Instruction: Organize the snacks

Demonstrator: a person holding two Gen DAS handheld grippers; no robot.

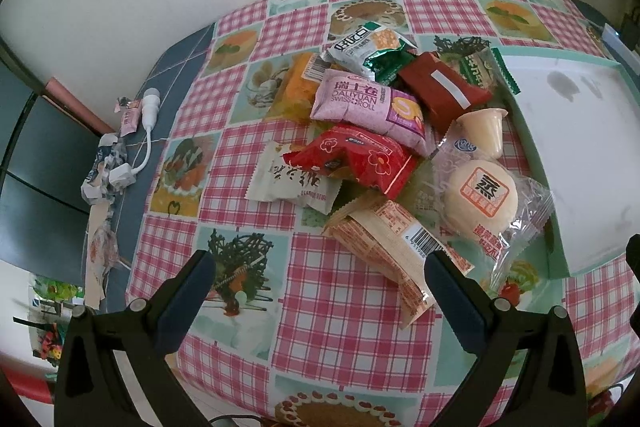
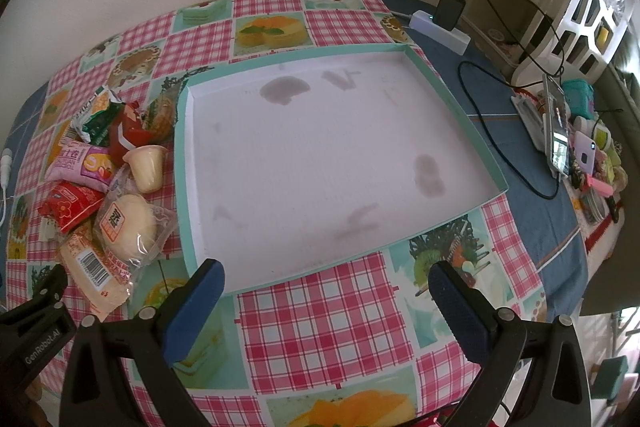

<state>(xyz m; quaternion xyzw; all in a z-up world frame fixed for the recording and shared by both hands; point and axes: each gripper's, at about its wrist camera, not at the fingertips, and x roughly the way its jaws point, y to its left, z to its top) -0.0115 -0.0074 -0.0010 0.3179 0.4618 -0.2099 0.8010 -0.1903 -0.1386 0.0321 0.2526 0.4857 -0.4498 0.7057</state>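
Here both grippers — left gripper (image 1: 318, 277) and right gripper (image 2: 326, 285) — gape wide, holding nothing; the bun packet (image 1: 486, 199) at 2 o'clock looks soft and crinkly — pinch its sealed edge.

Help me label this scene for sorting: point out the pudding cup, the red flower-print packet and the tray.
pudding cup (image 1: 486, 131), left wrist view, on its pale side wall.
red flower-print packet (image 1: 356, 157), left wrist view, on the middle of the wrapper.
tray (image 2: 320, 155), right wrist view, on its bare white floor.
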